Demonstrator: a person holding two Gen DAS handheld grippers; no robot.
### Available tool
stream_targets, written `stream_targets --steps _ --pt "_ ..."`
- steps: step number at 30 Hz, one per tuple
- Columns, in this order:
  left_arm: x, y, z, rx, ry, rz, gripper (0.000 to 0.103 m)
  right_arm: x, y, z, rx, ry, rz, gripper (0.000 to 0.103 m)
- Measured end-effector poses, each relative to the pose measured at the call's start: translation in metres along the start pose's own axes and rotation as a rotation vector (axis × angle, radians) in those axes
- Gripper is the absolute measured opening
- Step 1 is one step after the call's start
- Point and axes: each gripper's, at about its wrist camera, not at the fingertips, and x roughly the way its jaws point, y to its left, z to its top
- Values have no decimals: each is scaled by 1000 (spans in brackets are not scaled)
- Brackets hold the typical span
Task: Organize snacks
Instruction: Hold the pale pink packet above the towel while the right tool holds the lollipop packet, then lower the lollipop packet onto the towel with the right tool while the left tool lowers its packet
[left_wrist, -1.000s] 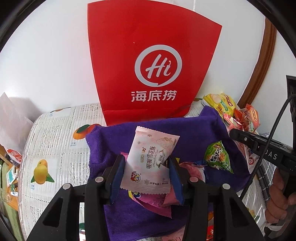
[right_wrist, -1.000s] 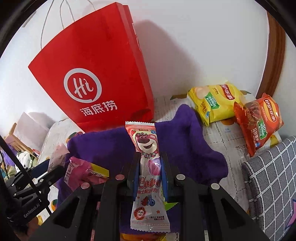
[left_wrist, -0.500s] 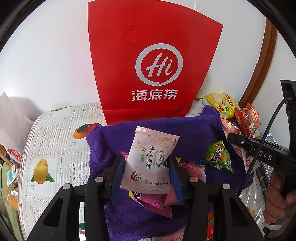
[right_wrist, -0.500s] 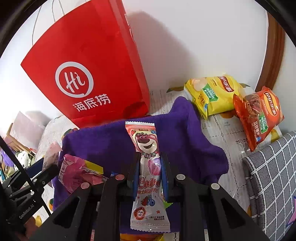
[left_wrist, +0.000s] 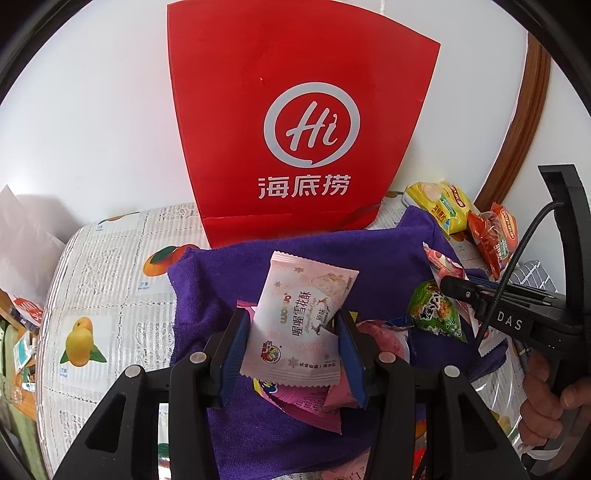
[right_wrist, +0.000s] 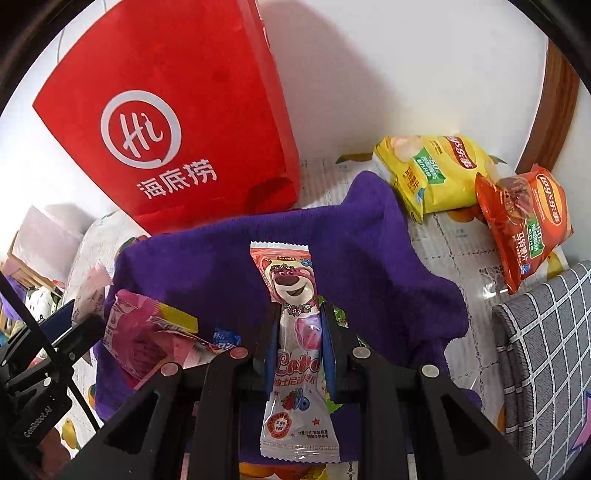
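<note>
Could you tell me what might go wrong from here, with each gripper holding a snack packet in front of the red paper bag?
1. The left gripper pinches the pale pink snowflake-pastry packet by its sides; the soft wrapper could buckle and slip.
2. The right gripper grips the long bear lollipop packet mid-length, so either end may catch on the red paper bag.
3. The two grippers sit close over the purple towel and could collide.

black plastic claw (left_wrist: 291, 354) arms, blue finger pads (left_wrist: 233, 350), silver screws, black cable, white "das" lettering
</note>
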Motion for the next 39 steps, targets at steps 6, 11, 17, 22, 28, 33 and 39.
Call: stream_targets --steps 6,11,17,22,28,33,39 --pt "1 -3 -1 9 1 -1 45 5 -1 -1 -4 20 -22 22" --pt "0 -1 -1 0 -3 -4 45 6 -1 -1 -8 25 -17 22" --pt "-3 6 0 -20 -11 -18 45 8 -2 0 -8 38 -6 23" --pt "-5 8 0 -36 -16 -62 45 10 1 0 -26 43 -14 23" --pt "-5 1 -1 -19 -20 -83 45 8 6 -1 -51 50 5 30" --pt "-4 -8 -2 2 -17 -129 45 8 5 -1 -50 47 11 41" --pt "3 -14 -4 17 7 -123 45 -3 -1 4 -22 24 32 41"
